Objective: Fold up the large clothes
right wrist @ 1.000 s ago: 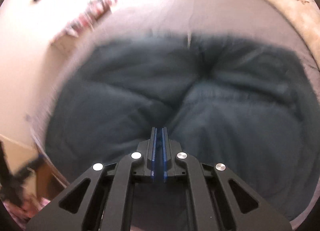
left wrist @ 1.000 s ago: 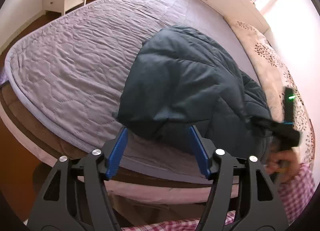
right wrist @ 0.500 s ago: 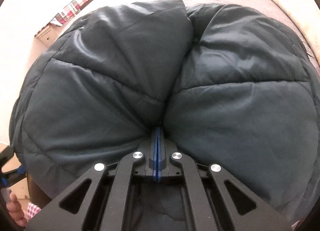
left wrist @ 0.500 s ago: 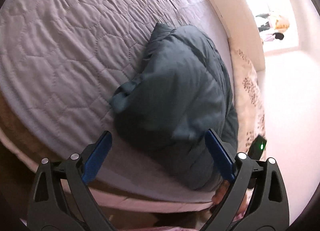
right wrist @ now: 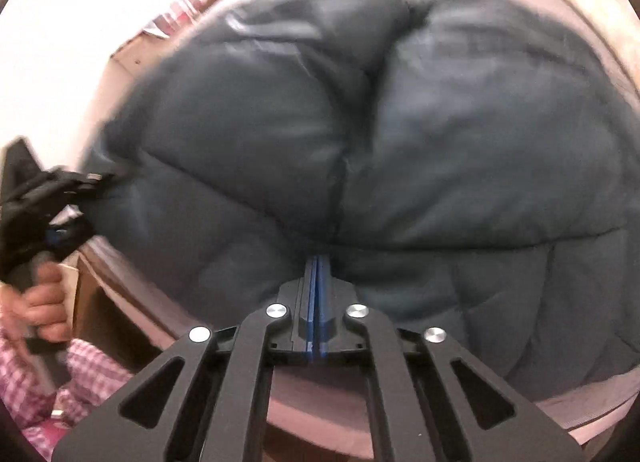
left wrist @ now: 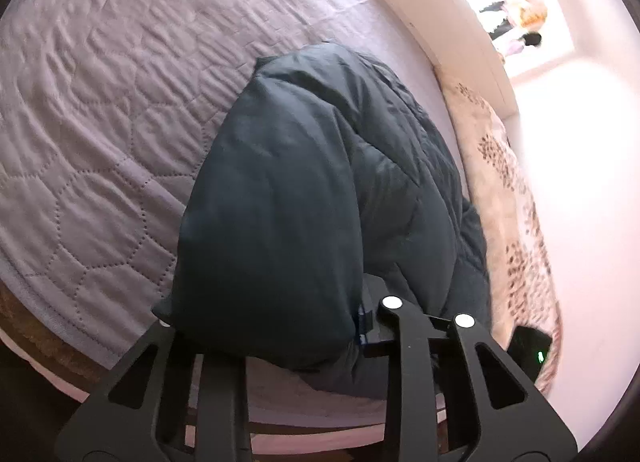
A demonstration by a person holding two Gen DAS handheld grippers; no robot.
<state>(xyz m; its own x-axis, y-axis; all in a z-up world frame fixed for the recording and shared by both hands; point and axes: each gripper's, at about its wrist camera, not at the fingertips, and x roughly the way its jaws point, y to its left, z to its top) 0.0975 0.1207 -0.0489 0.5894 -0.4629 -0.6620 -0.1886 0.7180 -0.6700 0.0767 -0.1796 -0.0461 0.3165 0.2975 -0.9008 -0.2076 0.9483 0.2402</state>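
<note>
Jaws of the left gripper point(left wrist: 276, 326) have just been closing and are pinching the near hem of the puffer jacket point(left wrist: 320, 190); the right gripper point(right wrist: 317, 262), pressed together, is nipping its quilted edge. Soft, bulky and probably light and slippery, the jacket is lying on the lilac quilted bedspread point(left wrist: 104, 110); seams should be giving the firmest hold.
</note>
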